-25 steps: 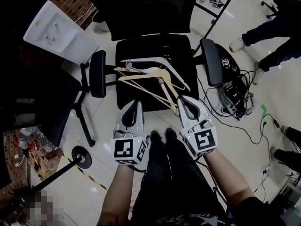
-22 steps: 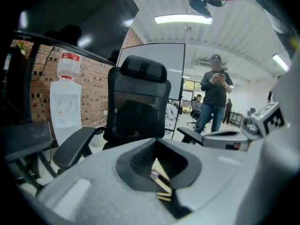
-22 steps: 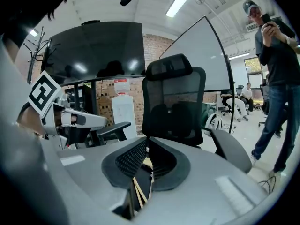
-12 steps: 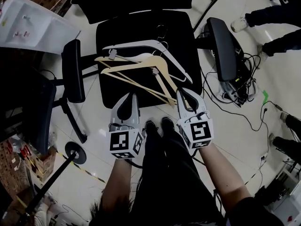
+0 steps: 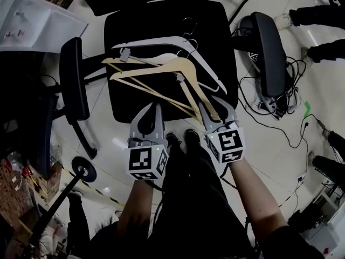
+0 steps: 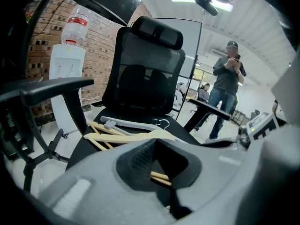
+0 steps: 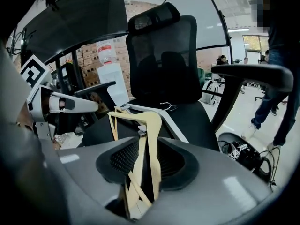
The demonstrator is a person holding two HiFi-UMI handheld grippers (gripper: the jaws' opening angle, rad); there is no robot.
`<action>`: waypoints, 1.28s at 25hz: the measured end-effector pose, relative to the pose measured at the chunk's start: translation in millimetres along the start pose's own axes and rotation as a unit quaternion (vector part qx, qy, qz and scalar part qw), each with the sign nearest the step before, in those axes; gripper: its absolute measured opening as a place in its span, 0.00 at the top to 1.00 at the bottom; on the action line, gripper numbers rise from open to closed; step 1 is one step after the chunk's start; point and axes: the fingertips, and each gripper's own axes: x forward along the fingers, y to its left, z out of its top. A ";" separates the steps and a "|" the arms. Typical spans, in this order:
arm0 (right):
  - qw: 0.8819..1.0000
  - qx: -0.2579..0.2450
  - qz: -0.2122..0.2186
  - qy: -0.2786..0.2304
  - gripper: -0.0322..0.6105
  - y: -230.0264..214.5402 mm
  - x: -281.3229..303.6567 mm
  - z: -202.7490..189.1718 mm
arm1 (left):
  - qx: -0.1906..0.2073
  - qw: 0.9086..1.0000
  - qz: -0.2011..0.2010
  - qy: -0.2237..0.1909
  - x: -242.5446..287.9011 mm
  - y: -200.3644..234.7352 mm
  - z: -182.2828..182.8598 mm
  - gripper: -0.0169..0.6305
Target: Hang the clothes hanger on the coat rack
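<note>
Several hangers lie in a heap on the black chair seat (image 5: pixel 215 31): wooden hangers (image 5: pixel 161 72) on top and a grey plastic hanger (image 5: pixel 161 41) behind them. My right gripper (image 5: pixel 218 108) is at the seat's front right. Its jaws are opening, and the end of a wooden hanger (image 7: pixel 151 125) lies between them, with a gap on each side. In its own view the right gripper (image 7: pixel 148 142) looks straight along that hanger arm. My left gripper (image 5: pixel 152 109) is shut and empty at the seat's front edge. Through the left gripper (image 6: pixel 156 138) I see wooden bars (image 6: pixel 159 176) just beyond it.
The chair's armrests (image 5: pixel 73 80) (image 5: pixel 269 53) flank the seat and its backrest (image 7: pixel 161 55) rises behind. Cables (image 5: pixel 275 104) trail on the floor to the right. A pole on a round base (image 5: pixel 83 171) stands lower left. A water dispenser (image 6: pixel 65 74) and a person (image 6: pixel 227 78) are further off.
Both grippers have come down to the seat's front edge. The right jaws have opened from shut around the wooden hanger's end. The left gripper stays shut.
</note>
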 end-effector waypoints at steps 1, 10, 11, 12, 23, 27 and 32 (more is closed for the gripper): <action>1.000 0.000 0.004 0.010 0.74 -0.7 3.4 -4.6 | -0.002 1.000 -0.002 -0.001 0.7 -1.3 -0.1 0.97; 0.995 -0.022 0.019 0.093 0.68 -9.3 30.6 -45.9 | -0.010 1.000 -0.001 0.007 7.9 -4.3 -9.6 0.97; 0.994 -0.021 0.023 0.101 0.66 -9.4 33.8 -50.6 | -0.010 1.000 -0.001 0.008 8.5 -4.6 -10.1 0.97; 0.993 -0.022 0.027 0.110 0.66 -8.7 37.0 -55.0 | -0.010 1.000 -0.001 0.008 8.8 -4.5 -10.6 0.97; 0.986 -0.066 0.009 0.150 0.75 -14.6 50.6 -69.2 | -0.019 1.000 0.006 0.012 4.3 1.6 -17.4 0.97; 0.982 -0.088 0.012 0.164 0.80 -12.8 51.3 -67.4 | -0.018 1.000 0.005 0.011 3.5 -0.8 -17.2 0.97; 0.989 -0.080 0.018 0.125 0.80 -8.3 47.2 -51.0 | -0.017 1.000 0.005 0.009 2.9 -0.8 -16.1 0.97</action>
